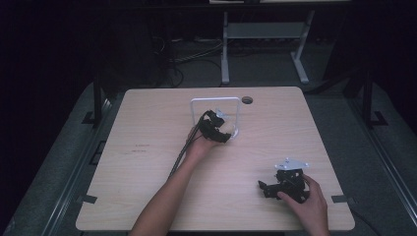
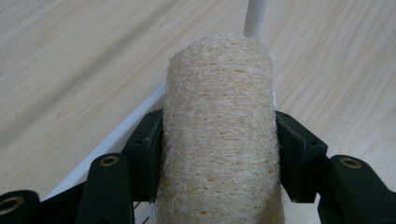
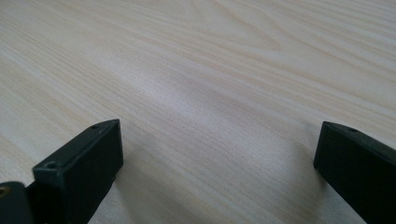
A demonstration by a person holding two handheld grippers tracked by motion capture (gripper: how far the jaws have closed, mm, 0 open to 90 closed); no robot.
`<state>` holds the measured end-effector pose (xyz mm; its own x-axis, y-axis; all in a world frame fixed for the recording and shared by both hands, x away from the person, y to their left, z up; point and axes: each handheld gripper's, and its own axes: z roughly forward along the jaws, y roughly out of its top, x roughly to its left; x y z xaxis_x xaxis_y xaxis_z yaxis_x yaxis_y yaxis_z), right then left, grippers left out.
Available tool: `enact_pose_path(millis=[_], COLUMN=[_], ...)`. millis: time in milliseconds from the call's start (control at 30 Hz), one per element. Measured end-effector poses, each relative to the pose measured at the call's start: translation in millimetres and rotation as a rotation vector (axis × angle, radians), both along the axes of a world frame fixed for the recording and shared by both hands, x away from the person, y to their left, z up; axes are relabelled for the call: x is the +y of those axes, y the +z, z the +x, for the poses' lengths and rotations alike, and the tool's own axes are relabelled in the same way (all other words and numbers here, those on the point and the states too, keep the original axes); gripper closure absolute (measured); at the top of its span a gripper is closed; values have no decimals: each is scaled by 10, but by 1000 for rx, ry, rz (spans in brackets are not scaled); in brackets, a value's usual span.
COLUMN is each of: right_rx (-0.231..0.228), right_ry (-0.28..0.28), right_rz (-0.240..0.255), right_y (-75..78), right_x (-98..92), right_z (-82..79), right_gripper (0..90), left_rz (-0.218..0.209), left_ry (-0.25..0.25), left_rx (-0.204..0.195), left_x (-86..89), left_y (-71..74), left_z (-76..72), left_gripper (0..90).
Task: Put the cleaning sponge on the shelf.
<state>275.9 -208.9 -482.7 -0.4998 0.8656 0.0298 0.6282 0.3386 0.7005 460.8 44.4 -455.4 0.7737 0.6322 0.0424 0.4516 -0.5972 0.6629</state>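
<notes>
We clamp pale fibrous loofah cylinder [image 2: 219, 135] between left gripper [image 2: 219, 154] pads, white wire rack [image 1: 215, 101] just ahead, ready for placing. Right gripper [image 3: 219, 154] rests wide, empty on light wooden table [image 3: 210, 70], keeping clear.

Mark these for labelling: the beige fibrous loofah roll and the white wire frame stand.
beige fibrous loofah roll [image 2: 219, 140], left gripper view, middle of its side.
white wire frame stand [image 1: 215, 100], high view, top bar.
</notes>
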Motion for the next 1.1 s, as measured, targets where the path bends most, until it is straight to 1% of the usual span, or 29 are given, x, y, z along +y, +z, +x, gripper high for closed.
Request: enact_pose_path(millis=[133,267,300,400,500,600,633,667,700,733,767,800,867,933,1067,1100], right_rx=[0,0,0,0,-1,0,0,0,-1,-1,0,0,-1,-1,1,1], right_ry=[0,0,0,0,1,1,0,0,0,1,1,1,1,1,0,0], right_rz=[0,0,0,0,-1,-1,0,0,0,-2,1,1,2,2,1,1], right_y=[0,0,0,0,-1,0,0,0,-1,-1,-1,-1,-2,-2,1,1], right_x=[0,0,0,0,-1,-1,0,0,0,-1,0,0,0,0,0,0], right_z=[0,0,0,0,1,0,0,0,0,0,0,0,1,1,-1,-1], right_gripper=[9,10,10,9,10,9,10,10,9,9,10,10,9,10,9,10], left_rz=[12,16,17,9,3,-12,-24,-21,-29,-42,-42,-46,-78,-92,-85,-90], left_ry=[0,2,10,14,11,12,16,12,4,-2,-2,-8,-11,-23,-42,-44], left_rx=[1,-9,-12,-14,-24,-29,-31,-32,-33,-37,-37,-42,-34,-13,-5,-2], left_x=[-2,-5,-6,3,33,71,84,104,128,162,162,181,207,234,253,255], left_y=[-11,-10,-2,18,74,152,177,206,240,293,293,322,368,415,473,480], left_z=[11,13,8,2,-24,-67,-84,-97,-118,-156,-156,-177,-227,-276,-376,-393], left_gripper=[404,372,346,327,327,331,344,344,358,411,422,422,472,504,604,660])
